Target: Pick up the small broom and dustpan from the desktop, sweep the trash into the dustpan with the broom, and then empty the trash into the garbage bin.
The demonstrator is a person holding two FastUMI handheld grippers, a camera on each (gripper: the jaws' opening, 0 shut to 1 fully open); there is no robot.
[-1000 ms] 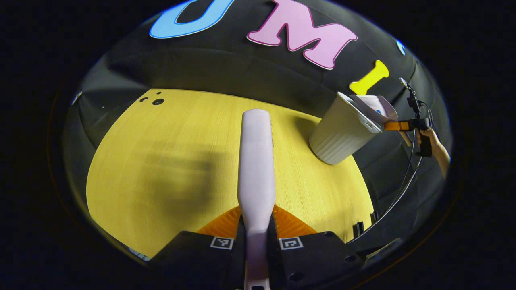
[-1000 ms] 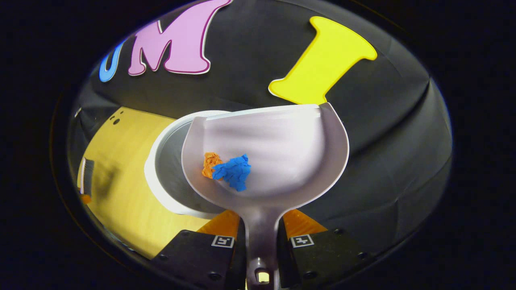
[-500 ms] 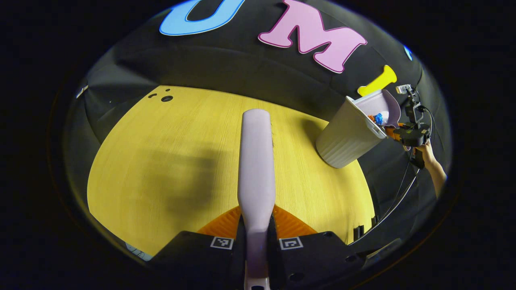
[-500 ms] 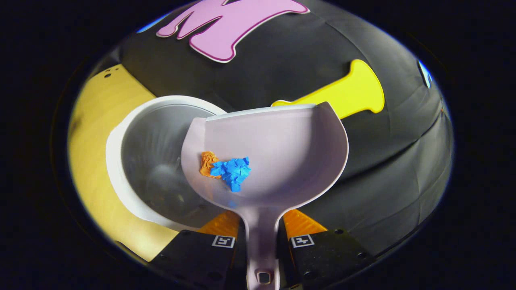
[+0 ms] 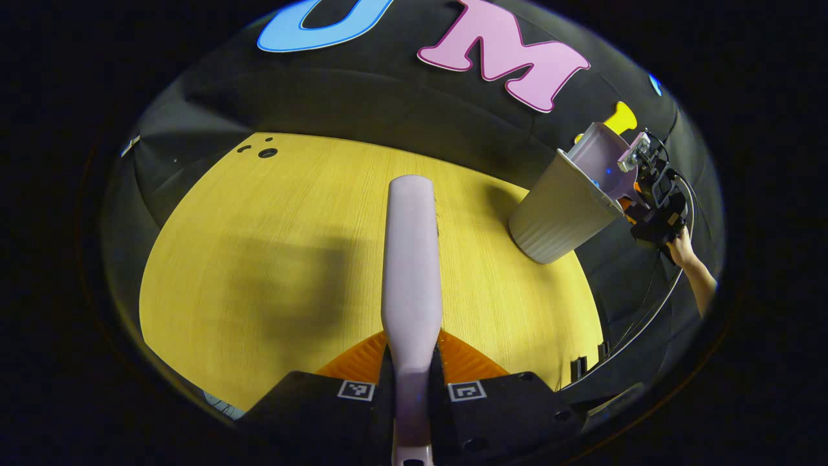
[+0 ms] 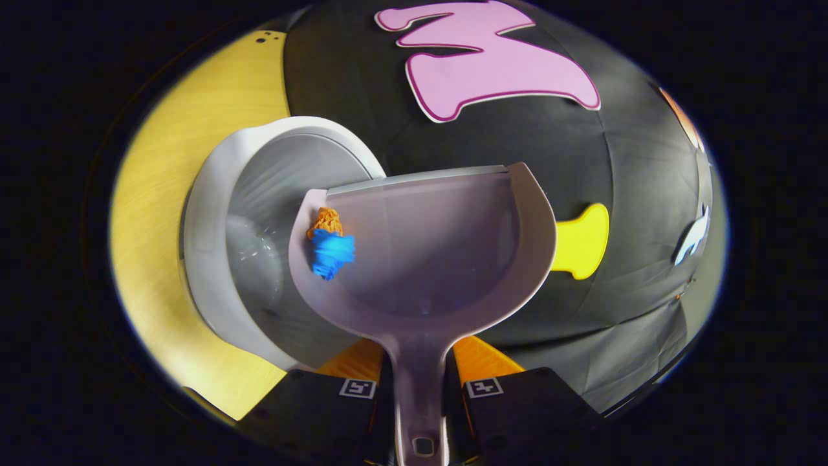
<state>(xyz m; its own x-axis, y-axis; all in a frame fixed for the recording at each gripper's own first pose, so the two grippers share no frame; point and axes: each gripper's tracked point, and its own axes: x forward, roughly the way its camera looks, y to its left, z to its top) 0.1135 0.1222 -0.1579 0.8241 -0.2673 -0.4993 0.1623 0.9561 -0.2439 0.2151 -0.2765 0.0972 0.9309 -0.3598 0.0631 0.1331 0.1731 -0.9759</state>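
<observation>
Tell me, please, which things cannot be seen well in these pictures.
- Bin bottom, right gripper view: the dustpan covers part of the opening, and the inside is dim.
- Broom bristles, left gripper view: the handle and back hide them.
- Blue scrap and orange scrap: too small in the left gripper view.
- Dustpan handle end, right gripper view: cut off at the bottom between the right gripper fingers.

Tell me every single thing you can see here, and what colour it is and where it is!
Broom: one, pale lilac, held out over the table.
Dustpan: one, pale lilac, tipped over the bin's mouth.
Blue scrap: one, blue, against the dustpan's side wall.
Orange scrap: one, orange, touching the blue scrap.
Bin: one, off-white, ribbed, near the table's far edge.
Table: one, yellow wood.
Left tool: shut on the broom.
Right tool: shut on the dustpan.
Hand: one, holding the right tool.
</observation>
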